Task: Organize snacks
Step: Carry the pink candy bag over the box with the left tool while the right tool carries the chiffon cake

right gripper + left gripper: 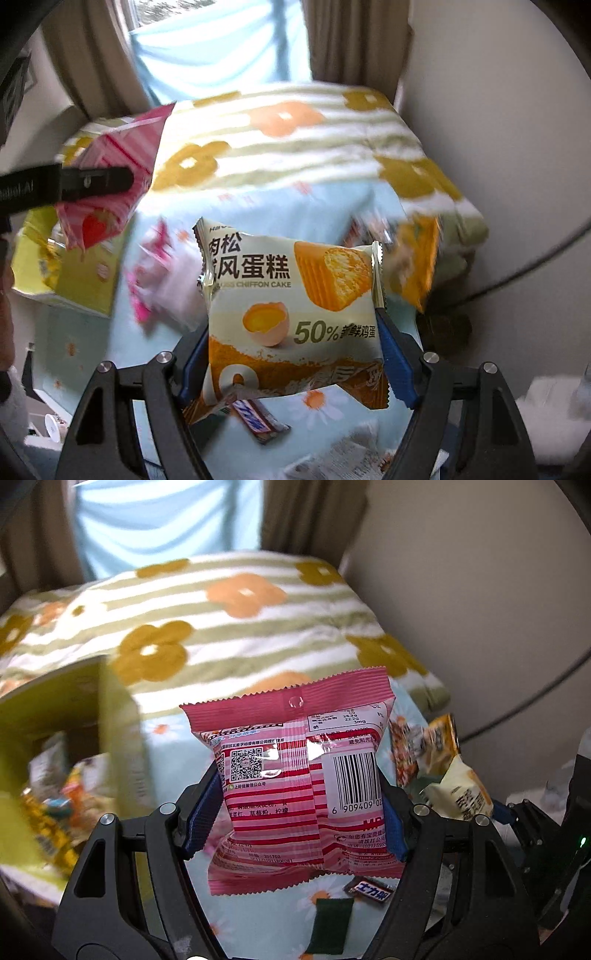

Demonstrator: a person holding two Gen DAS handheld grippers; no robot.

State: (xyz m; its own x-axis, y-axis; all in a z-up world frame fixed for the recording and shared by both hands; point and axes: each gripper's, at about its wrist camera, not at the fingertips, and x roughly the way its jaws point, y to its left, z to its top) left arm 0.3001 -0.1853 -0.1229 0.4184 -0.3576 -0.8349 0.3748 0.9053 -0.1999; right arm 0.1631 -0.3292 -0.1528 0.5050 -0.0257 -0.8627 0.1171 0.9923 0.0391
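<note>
A: What is going on with the snacks?

B: Each hand-held gripper has a pack. The left hand-held gripper [303, 812] squeezes a pink striped snack pack [295, 775] between its blue pads. The right hand-held gripper [291, 354] is clamped on a chiffon cake pack [291, 306]. Both packs hang in the air, above the bed.

A: Which step is that?

B: I think it is carrying. The packs are picked up but not put away yet.

A: Where should they go?

B: Maybe the yellow-green box [55, 738], off to the left of the left hand-held gripper. It already has snacks inside. The next move needs a swing over the box and then letting go.

A: What is under them?

B: A light blue bed sheet with daisies [332, 206]. A chocolate bar [371, 890] and a dark green packet [328, 926] lie below the left hand-held gripper. Beyond is a flowery blanket [236, 605], then brown curtains [354, 37] and a plain wall.
</note>
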